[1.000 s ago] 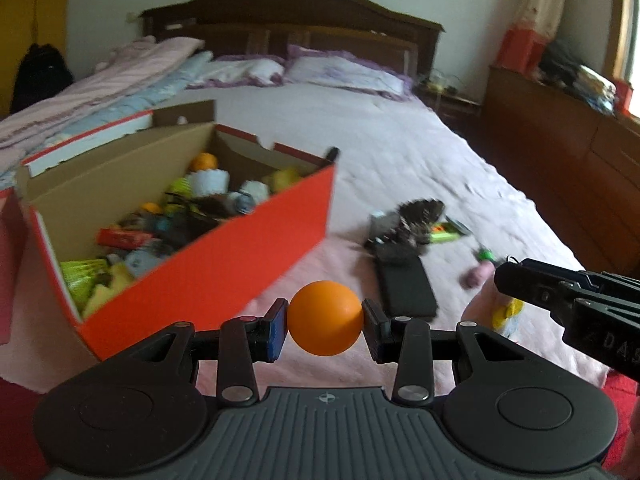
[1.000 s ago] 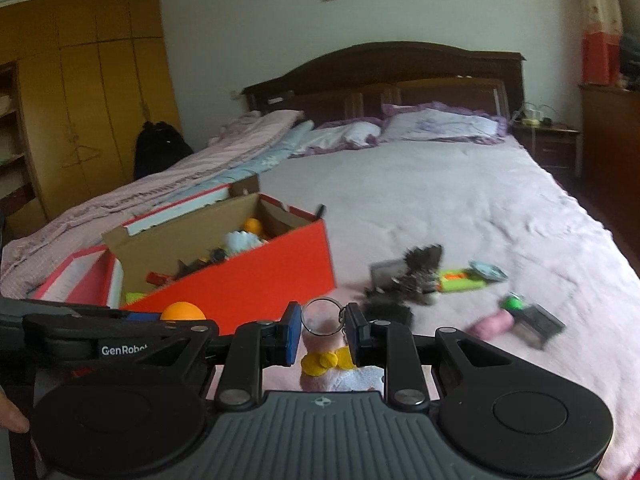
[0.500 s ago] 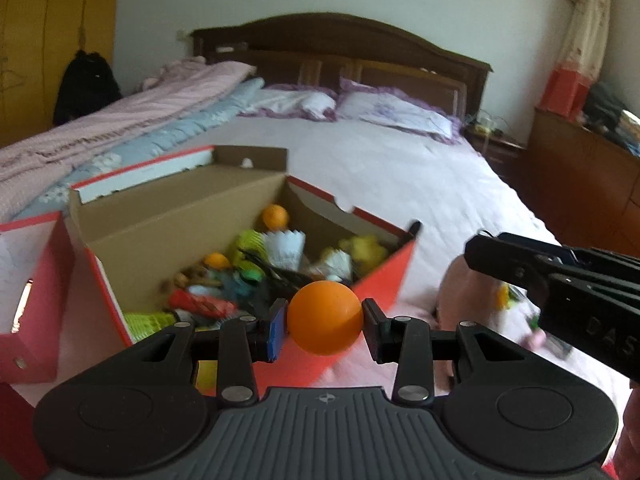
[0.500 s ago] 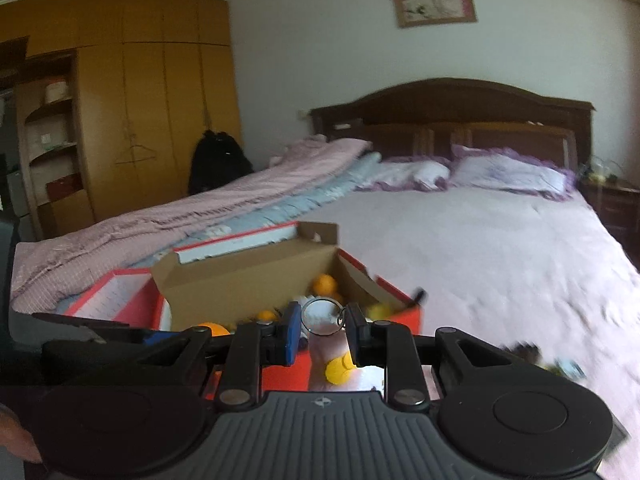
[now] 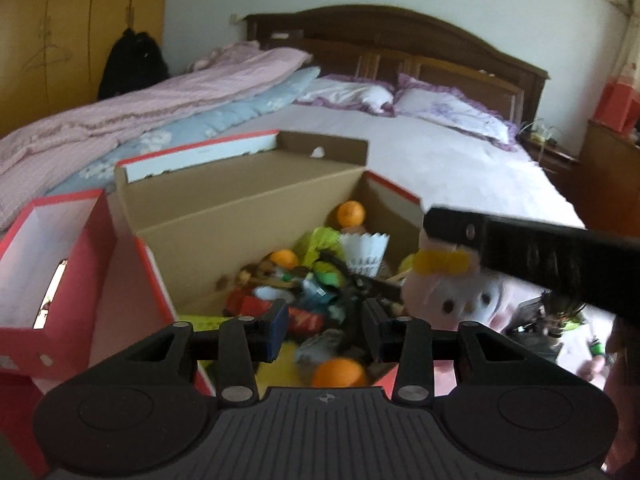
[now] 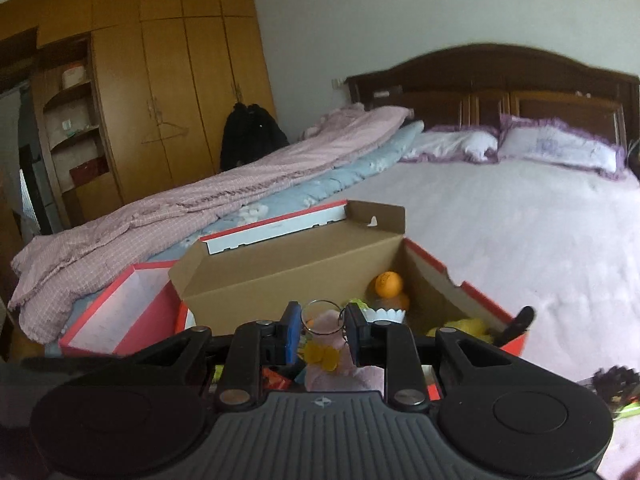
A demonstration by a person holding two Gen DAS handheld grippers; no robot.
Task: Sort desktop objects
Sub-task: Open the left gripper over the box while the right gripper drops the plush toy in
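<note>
My left gripper [image 5: 324, 328] is open over the near end of the red cardboard box [image 5: 248, 200]. An orange ball [image 5: 338, 374] is below it, blurred, inside the box. My right gripper [image 6: 322, 334] is shut on the metal ring [image 6: 320, 316] of a pink plush keychain with a yellow bow [image 6: 328, 364], hanging over the box [image 6: 288, 264]. The plush [image 5: 452, 292] also shows in the left wrist view under the right gripper's finger. The box holds several small things: orange balls [image 5: 350, 214], a white shuttlecock [image 5: 366, 252].
The box stands on a bed with a pale sheet [image 6: 520, 216]. Its red lid [image 5: 44, 264] lies left of it. Folded quilts [image 6: 224, 200] lie behind. A few small objects [image 5: 556, 316] lie on the sheet at the right. A wardrobe [image 6: 168, 80] stands at the far left.
Both grippers moved left, over the box. My left gripper opened and let go of the orange ball, which has dropped below it. The right gripper still holds the plush keychain.
</note>
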